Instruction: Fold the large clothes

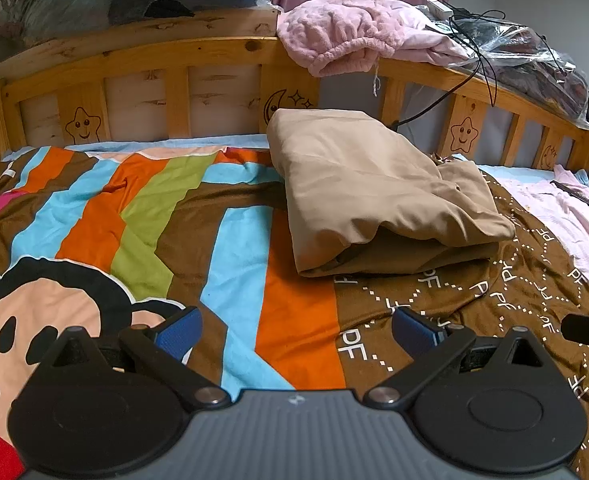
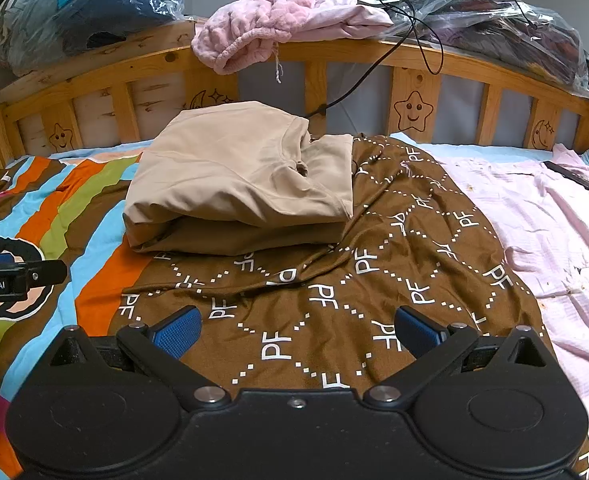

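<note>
A tan garment (image 1: 370, 188) (image 2: 238, 176) lies folded into a thick rectangle on the bed, near the wooden rail. Its neck opening faces right in the right wrist view. My left gripper (image 1: 296, 334) is open, hovering low over the striped cartoon bedspread (image 1: 134, 216), well short of the garment. My right gripper (image 2: 296, 332) is open too, above the brown patterned cloth (image 2: 374, 272) in front of the garment. Nothing sits between either pair of blue pads. The left gripper's tip (image 2: 22, 276) shows at the left edge of the right wrist view.
A wooden bed rail (image 1: 174, 92) (image 2: 414, 108) with star carvings runs behind the bed. A pink fluffy garment (image 2: 254, 24), plastic-wrapped bundles (image 2: 74, 8) and black cables (image 2: 406, 12) rest on top of it. A pale pink sheet (image 2: 554, 232) covers the right side.
</note>
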{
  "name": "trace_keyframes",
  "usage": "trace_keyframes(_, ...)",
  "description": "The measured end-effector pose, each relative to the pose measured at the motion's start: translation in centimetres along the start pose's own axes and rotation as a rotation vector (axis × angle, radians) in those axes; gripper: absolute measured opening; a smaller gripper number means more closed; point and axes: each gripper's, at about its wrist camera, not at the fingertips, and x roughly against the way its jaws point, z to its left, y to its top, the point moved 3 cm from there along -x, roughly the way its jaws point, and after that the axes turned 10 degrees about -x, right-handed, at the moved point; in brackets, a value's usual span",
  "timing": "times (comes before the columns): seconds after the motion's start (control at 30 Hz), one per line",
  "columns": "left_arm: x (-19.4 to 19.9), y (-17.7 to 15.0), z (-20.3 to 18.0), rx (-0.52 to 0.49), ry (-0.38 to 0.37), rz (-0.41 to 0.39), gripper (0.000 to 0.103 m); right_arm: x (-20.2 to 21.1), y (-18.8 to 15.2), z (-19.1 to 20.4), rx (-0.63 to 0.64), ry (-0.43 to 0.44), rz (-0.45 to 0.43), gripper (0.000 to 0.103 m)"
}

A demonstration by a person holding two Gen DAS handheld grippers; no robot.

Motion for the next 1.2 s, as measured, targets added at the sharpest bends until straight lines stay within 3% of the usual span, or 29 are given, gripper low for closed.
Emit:
trace_keyframes(0.57,-0.17,-0.07,0.16,0.017,-0.007,0.013,0.102,-0.11,-0.09,-0.02,-0.007,-0.009,0.005,0.102)
trace_keyframes(0.73,-0.7,0.21,0.05,-0.002,0.013,0.063,0.102,-0.07,-0.05,0.04,-0.007,-0.008,0.004,0.102)
trace_keyframes(1.2,-0.9,0.53,0.07,-0.006,0.05,0.067,0.102,-0.08,-0.04,0.0,-0.007,-0.01,0.006,0.102)
